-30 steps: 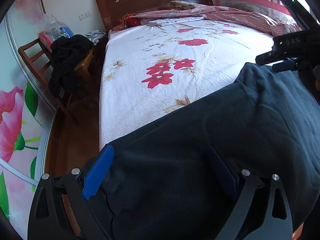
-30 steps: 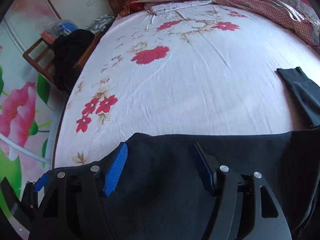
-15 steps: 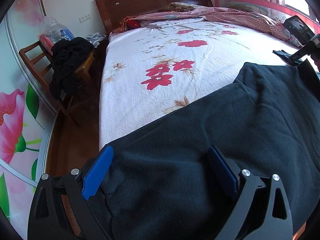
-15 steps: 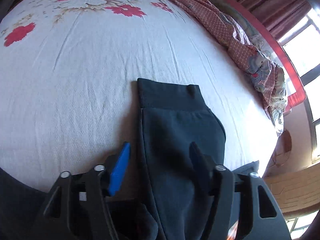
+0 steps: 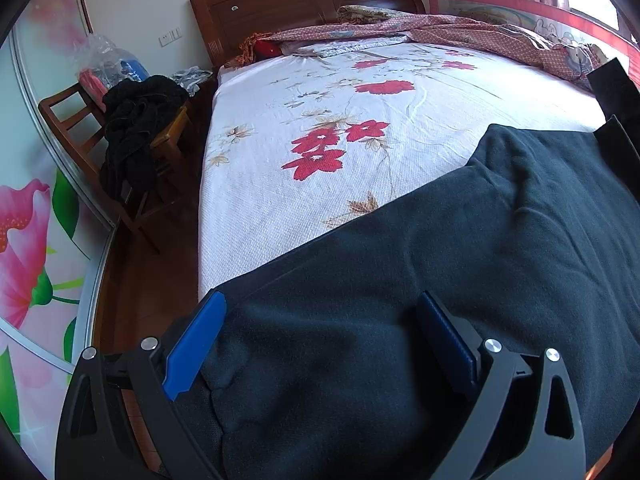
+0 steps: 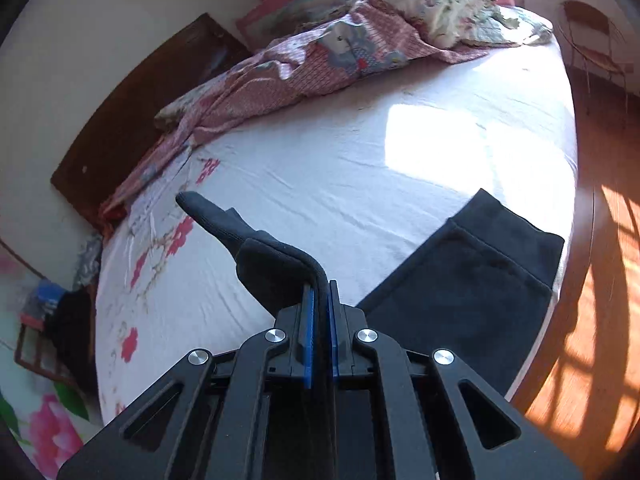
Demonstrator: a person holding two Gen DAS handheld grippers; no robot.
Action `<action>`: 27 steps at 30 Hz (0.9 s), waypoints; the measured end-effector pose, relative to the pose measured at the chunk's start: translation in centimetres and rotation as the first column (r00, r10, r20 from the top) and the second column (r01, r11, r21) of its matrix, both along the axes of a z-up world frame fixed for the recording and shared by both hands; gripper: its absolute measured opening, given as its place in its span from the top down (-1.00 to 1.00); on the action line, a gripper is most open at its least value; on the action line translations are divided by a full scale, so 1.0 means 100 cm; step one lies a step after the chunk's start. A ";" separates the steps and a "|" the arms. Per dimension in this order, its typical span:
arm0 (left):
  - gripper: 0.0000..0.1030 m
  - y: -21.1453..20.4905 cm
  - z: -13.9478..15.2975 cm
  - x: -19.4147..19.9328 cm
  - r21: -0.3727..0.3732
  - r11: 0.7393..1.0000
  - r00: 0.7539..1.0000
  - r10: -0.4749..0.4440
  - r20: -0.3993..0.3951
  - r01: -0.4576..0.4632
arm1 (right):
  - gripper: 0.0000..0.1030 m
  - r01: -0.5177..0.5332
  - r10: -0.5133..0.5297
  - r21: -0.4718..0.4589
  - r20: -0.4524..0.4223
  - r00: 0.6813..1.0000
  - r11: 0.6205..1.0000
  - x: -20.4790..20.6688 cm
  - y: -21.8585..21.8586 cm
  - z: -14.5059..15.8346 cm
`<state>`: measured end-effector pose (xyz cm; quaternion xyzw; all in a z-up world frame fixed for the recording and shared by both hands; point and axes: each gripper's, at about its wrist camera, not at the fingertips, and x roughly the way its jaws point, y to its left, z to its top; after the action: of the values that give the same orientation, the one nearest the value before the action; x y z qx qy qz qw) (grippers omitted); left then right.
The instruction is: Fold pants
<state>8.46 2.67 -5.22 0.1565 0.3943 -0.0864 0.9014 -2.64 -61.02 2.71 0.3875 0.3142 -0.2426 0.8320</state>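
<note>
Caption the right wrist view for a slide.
Right claw shut on a fold of the dark pants above the floral bed.

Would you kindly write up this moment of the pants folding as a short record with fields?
surface: bed with a white sheet printed with red flowers
garment: dark pants spread across the near end of the bed
left gripper: open, jaws either side of the fabric, pads not pressing
right gripper: shut on a pinched-up fold of the pants
pant leg cuff: lying flat near the bed edge
beside bed: wooden chair piled with dark clothes
</note>
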 end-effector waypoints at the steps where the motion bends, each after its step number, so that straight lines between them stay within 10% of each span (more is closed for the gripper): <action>1: -0.86 0.000 0.000 0.000 0.000 1.000 1.000 0.000 0.000 0.000 | 0.90 0.063 -0.064 0.043 0.009 0.998 0.997 -0.023 -0.015 -0.014; 8: -0.87 0.000 0.000 0.001 0.000 1.000 1.000 0.000 -0.003 0.000 | 0.90 0.234 -0.281 0.334 0.102 0.954 0.913 -0.108 -0.046 -0.126; 15: -0.87 -0.001 0.000 -0.002 0.006 1.000 1.000 0.005 0.000 -0.005 | 0.91 0.282 -0.354 0.302 0.217 0.910 0.910 -0.125 -0.046 -0.107; 22: -0.88 -0.002 0.000 -0.001 0.012 1.000 1.000 0.006 0.002 -0.006 | 0.91 0.356 -0.466 0.426 0.189 0.864 0.832 -0.144 -0.048 -0.152; 27: -0.88 -0.002 0.001 -0.001 0.012 1.000 1.000 0.006 0.002 -0.006 | 0.85 0.242 -0.363 0.403 0.256 0.896 0.882 -0.139 -0.055 -0.136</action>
<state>8.35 2.45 -5.17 0.1610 0.3944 -0.0812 0.9011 -16.51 -66.57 -10.93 0.6129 0.1468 -0.2423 0.7376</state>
